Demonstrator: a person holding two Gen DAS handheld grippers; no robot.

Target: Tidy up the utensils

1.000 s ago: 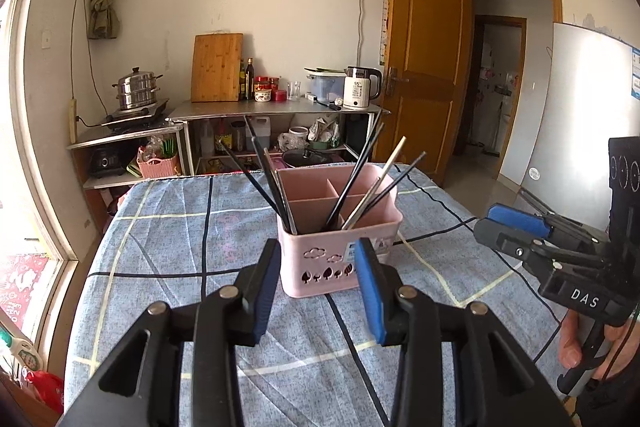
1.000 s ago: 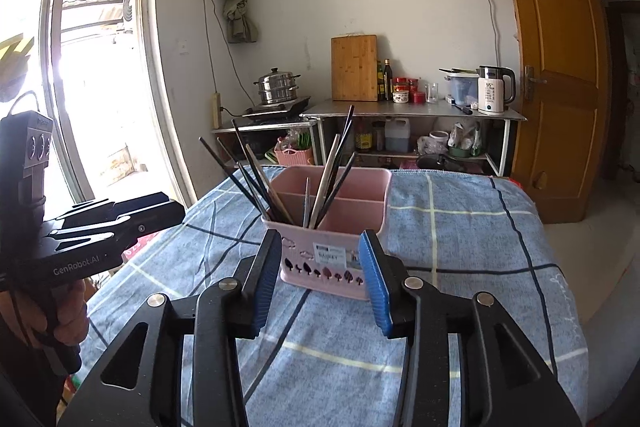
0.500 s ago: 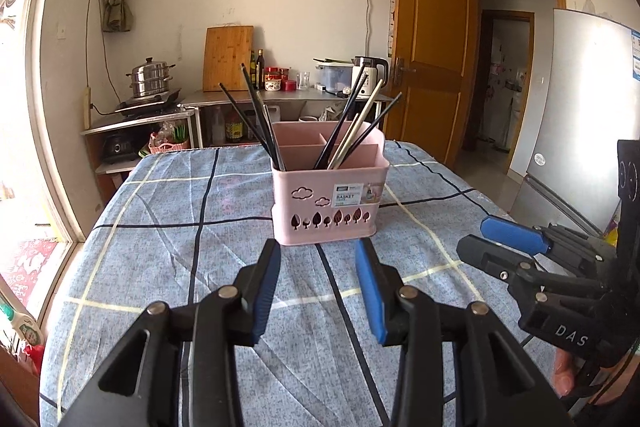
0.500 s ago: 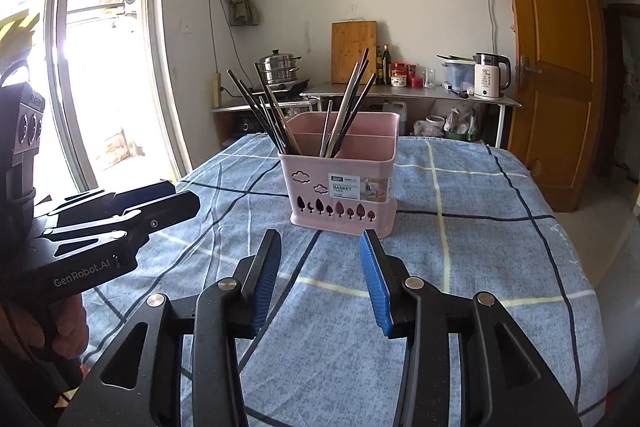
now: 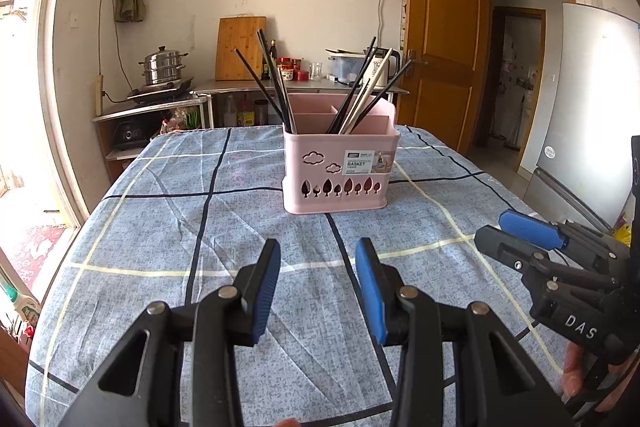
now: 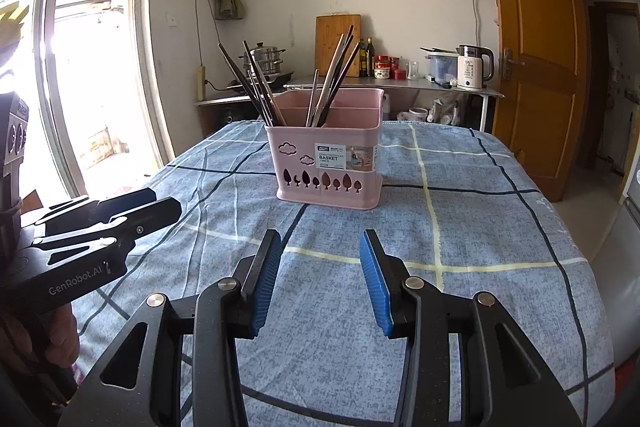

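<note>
A pink utensil basket (image 5: 338,169) stands upright in the middle of the table; it also shows in the right wrist view (image 6: 328,163). Dark chopsticks (image 5: 272,83) lean in its left compartment and dark and pale ones (image 5: 366,87) in its right. My left gripper (image 5: 318,255) is open and empty, well back from the basket above the cloth. My right gripper (image 6: 320,247) is open and empty too, at a similar distance. Each gripper shows in the other's view: the right one (image 5: 516,231) at the right, the left one (image 6: 160,203) at the left.
A blue checked tablecloth (image 5: 200,211) covers the table. Behind it a metal counter (image 5: 304,87) holds a cutting board, bottles, jars and a kettle (image 6: 476,67). A steamer pot (image 5: 164,67) sits at the left. A fridge (image 5: 592,115) stands at the right, a wooden door (image 5: 444,59) beyond.
Both grippers have drawn back from the basket and lowered, so it now stands farther off and is seen from the side. Both stayed open and empty.
</note>
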